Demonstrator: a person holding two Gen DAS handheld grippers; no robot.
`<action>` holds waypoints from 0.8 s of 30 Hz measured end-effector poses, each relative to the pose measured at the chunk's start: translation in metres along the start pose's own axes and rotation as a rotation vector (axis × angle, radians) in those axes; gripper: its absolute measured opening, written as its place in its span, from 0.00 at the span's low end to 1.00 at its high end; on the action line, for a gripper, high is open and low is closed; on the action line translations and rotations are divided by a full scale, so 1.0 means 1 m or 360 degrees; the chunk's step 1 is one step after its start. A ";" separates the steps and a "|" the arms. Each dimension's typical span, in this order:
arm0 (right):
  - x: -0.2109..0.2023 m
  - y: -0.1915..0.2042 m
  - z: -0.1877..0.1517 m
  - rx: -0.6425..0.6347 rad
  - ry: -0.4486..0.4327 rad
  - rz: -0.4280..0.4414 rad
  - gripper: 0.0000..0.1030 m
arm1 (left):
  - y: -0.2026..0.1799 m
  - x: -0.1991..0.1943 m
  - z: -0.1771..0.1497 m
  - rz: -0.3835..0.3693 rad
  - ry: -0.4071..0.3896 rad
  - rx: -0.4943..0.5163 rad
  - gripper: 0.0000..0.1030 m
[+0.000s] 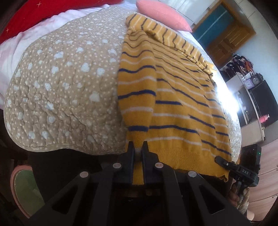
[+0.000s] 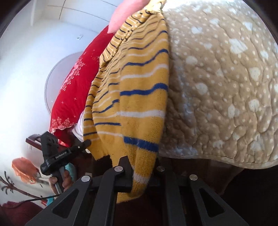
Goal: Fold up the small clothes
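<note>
Left wrist view: one mustard-yellow knitted sweater with navy and white stripes [image 1: 173, 97] lies flat on one beige quilted bedspread with white dots [image 1: 60, 83], on its right half, the hem hanging over the near edge. One sleeve is folded inward along the left side of the garment. The left gripper [image 1: 138, 147] points forward at the near bed edge, jaws clenched on the cuff of that sleeve. The right gripper [image 1: 224, 162] sits low at the near right corner of the hem, its handle held by one hand [image 1: 238, 194].

Right wrist view: the right gripper [image 2: 142, 166] is rolled sideways; sweater fabric [image 2: 139, 97] drapes between the jaws, which are closed on it. One red patterned pillow [image 2: 74, 90] and one pink pillow [image 2: 125, 13] lie at the far end of the bed.
</note>
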State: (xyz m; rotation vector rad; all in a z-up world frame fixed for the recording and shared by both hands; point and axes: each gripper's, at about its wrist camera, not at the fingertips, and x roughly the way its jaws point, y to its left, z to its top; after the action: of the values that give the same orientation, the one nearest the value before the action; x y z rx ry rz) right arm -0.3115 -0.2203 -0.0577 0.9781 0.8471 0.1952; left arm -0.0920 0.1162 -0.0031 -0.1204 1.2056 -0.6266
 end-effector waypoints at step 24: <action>0.016 0.014 -0.003 -0.0053 0.0039 -0.0132 0.10 | 0.024 0.028 -0.004 -0.0165 0.0080 -0.0146 0.09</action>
State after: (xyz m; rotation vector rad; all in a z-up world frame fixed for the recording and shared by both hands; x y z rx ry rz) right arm -0.2998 -0.2025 -0.0558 0.9089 0.9023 0.1498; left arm -0.0808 0.1225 -0.0373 -0.2467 1.2831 -0.6679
